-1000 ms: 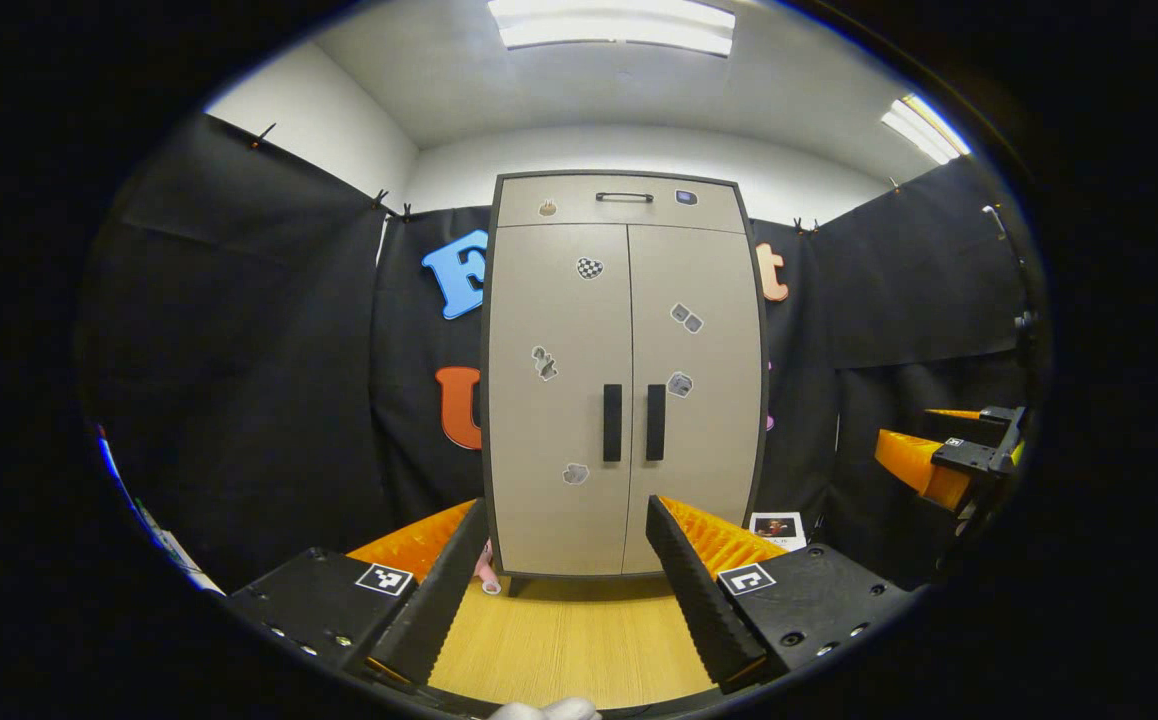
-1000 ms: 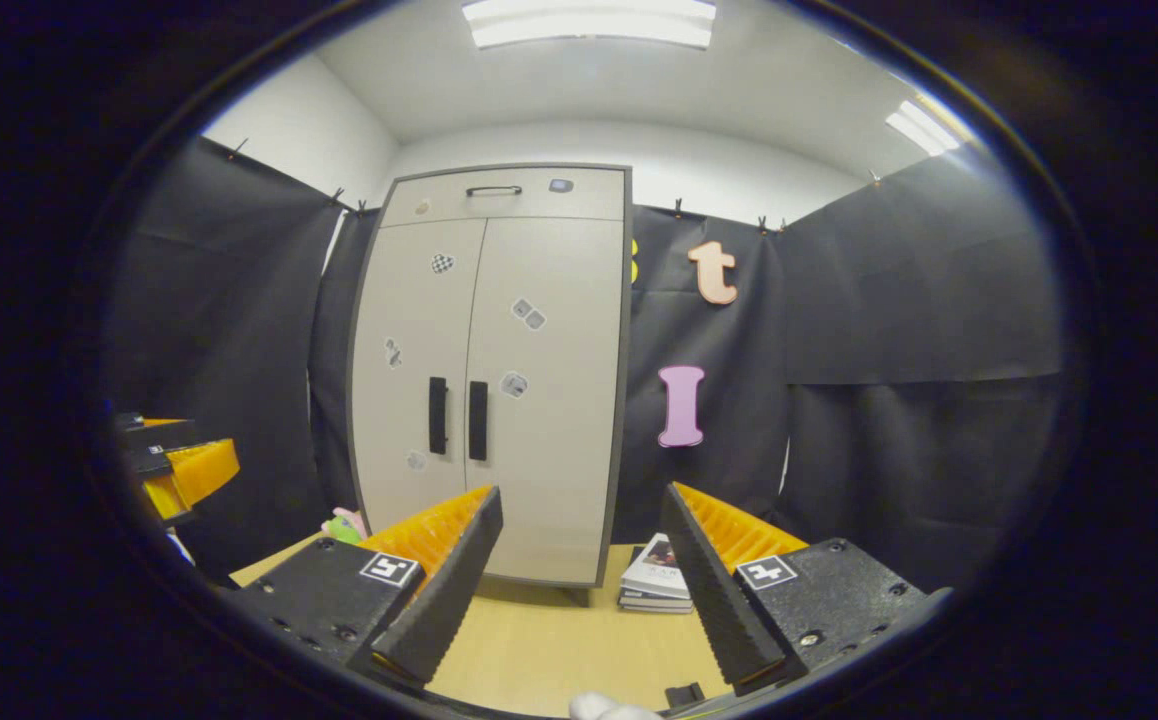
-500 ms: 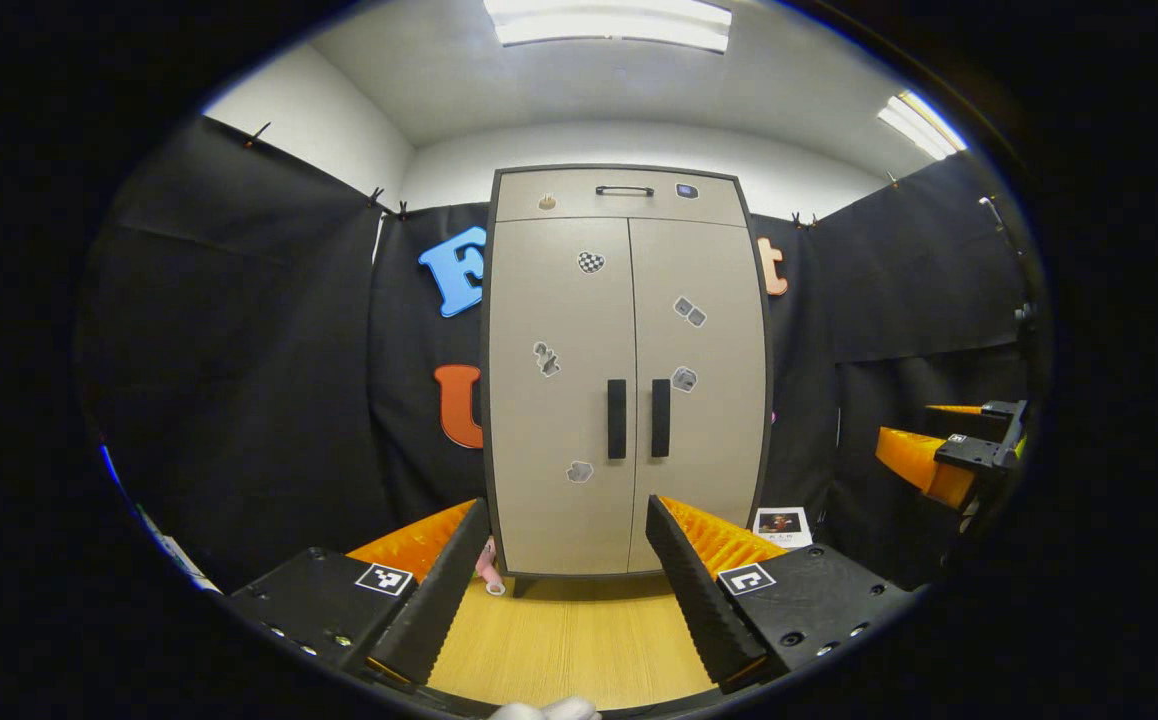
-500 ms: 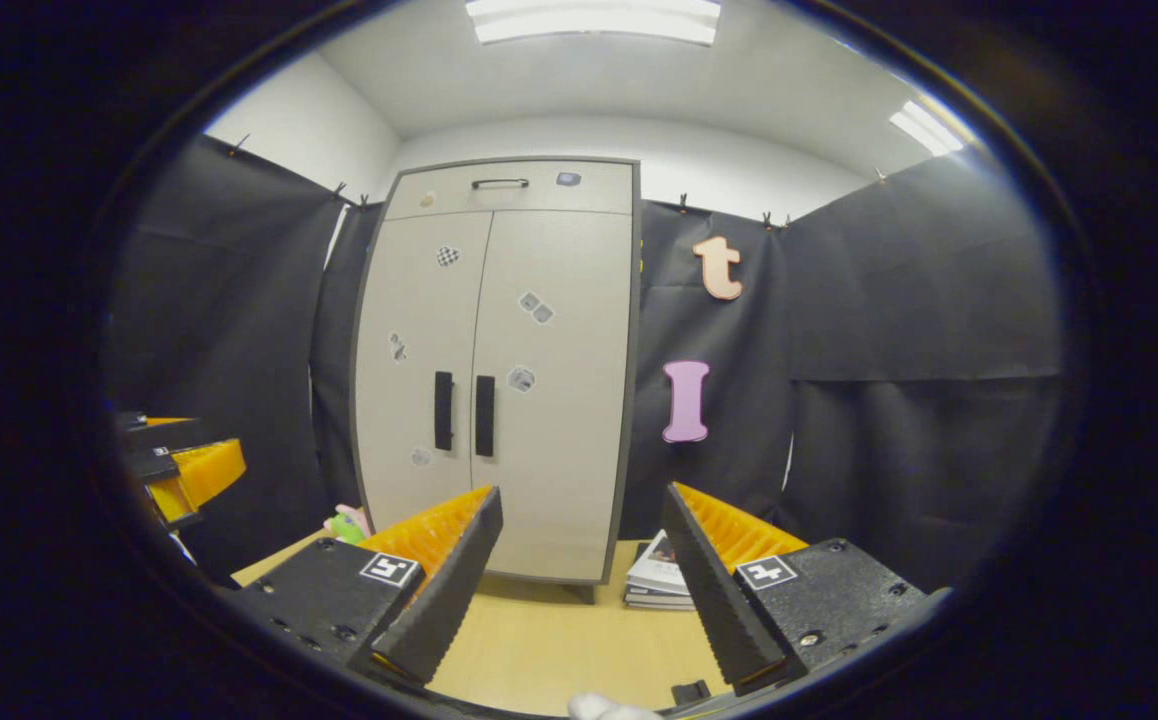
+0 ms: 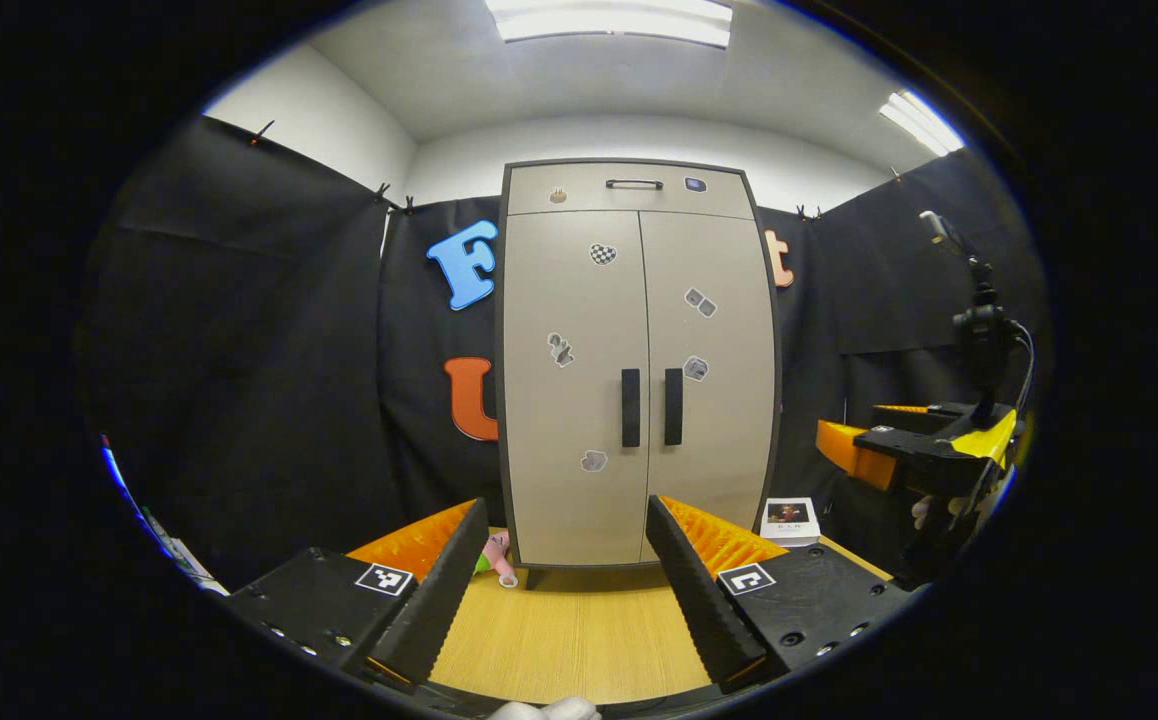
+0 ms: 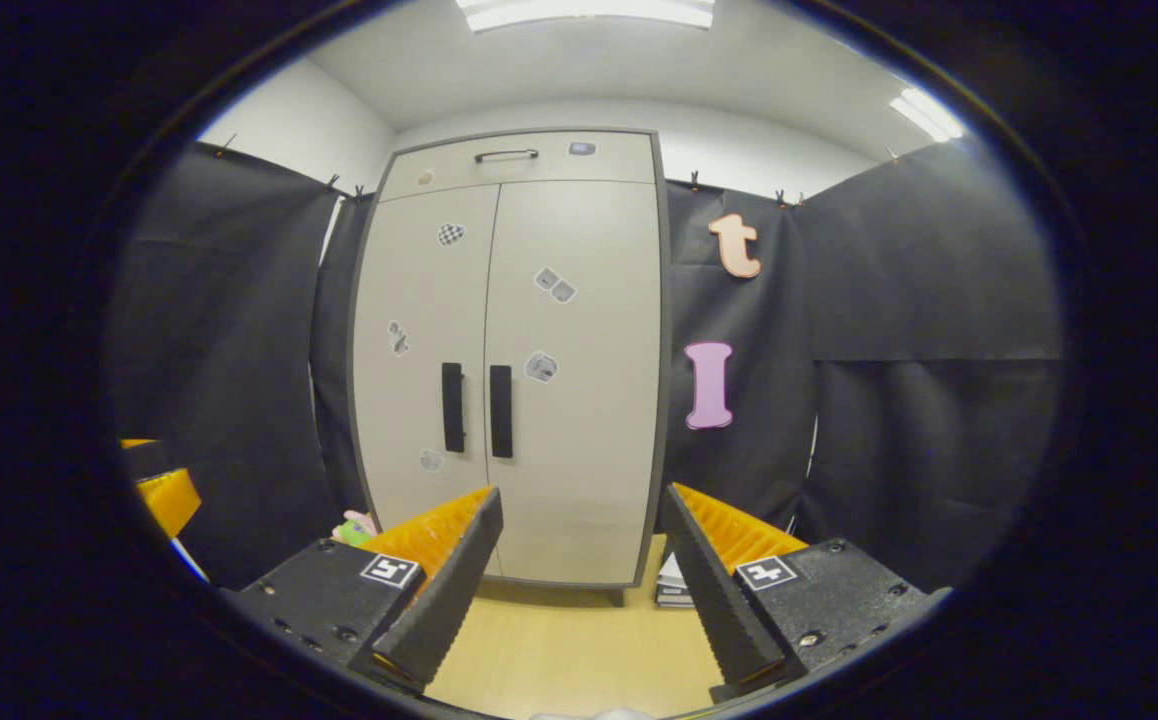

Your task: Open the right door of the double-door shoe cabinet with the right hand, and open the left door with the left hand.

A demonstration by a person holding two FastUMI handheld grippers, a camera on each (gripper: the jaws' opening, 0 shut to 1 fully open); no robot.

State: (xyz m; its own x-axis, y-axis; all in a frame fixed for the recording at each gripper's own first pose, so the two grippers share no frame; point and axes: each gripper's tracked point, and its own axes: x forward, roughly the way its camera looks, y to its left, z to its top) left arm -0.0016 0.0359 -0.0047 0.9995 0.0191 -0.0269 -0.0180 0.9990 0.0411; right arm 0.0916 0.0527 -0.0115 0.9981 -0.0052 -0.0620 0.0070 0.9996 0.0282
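My left hand-held gripper (image 5: 559,590) points straight at the tall beige double-door shoe cabinet with a dark frame (image 5: 639,360), its two fingers spread wide with nothing between them. Both doors sit closed, their two black vertical handles (image 5: 651,407) side by side at the centre seam. Small stickers dot both doors, and a shallow drawer with a black bar handle (image 5: 634,184) runs across the top. The cabinet stands on a light wooden floor (image 5: 579,640). A small white booklet (image 5: 789,520) lies by its lower right corner, a pink toy (image 5: 497,555) by its lower left. My right hand-held gripper (image 5: 899,455) hovers at the far right, well apart from the cabinet.
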